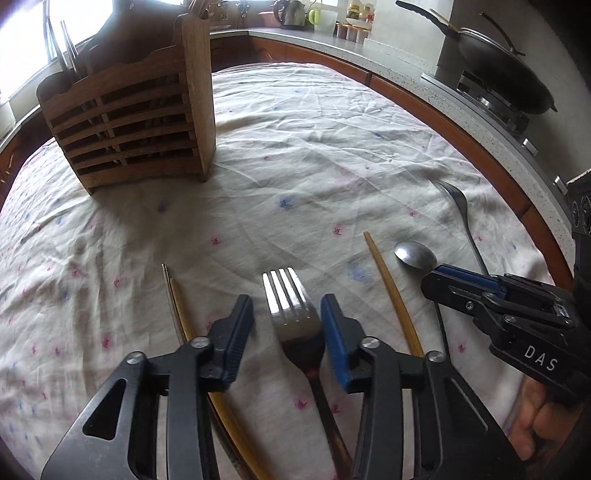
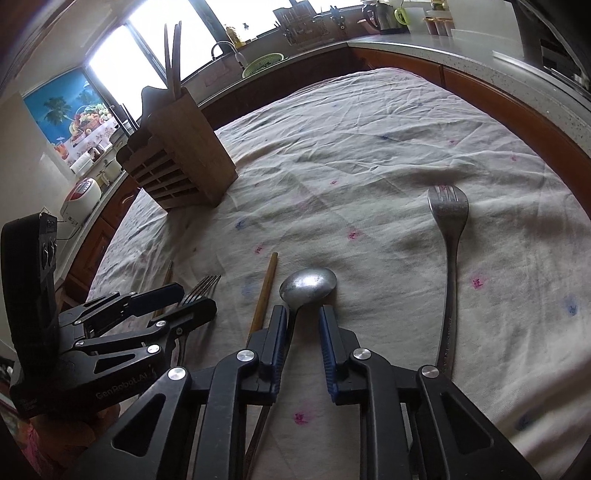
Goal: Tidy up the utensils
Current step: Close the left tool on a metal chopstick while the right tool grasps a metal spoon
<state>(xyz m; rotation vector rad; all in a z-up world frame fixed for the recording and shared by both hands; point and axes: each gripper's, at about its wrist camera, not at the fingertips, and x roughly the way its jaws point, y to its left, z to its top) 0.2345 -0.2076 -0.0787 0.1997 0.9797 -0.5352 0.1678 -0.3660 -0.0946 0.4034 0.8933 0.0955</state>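
A wooden utensil holder [image 1: 129, 118] stands at the far left of the cloth-covered table; it also shows in the right wrist view [image 2: 181, 162] with chopsticks standing in it. My left gripper [image 1: 286, 325] is open, its fingers on either side of a steel fork [image 1: 291, 306] lying on the cloth. My right gripper [image 2: 303, 332] is open around the neck of a steel spoon [image 2: 308, 286]. A second fork [image 2: 448, 221] lies to the right. Wooden chopsticks [image 1: 391, 288] lie between fork and spoon, and another pair [image 1: 177, 306] lies left of the fork.
A white cloth [image 1: 314, 155] with small pink and blue marks covers the table. A counter [image 1: 406, 62] curves behind it, with a wok on a stove [image 1: 498, 74] and a kettle [image 1: 291, 14].
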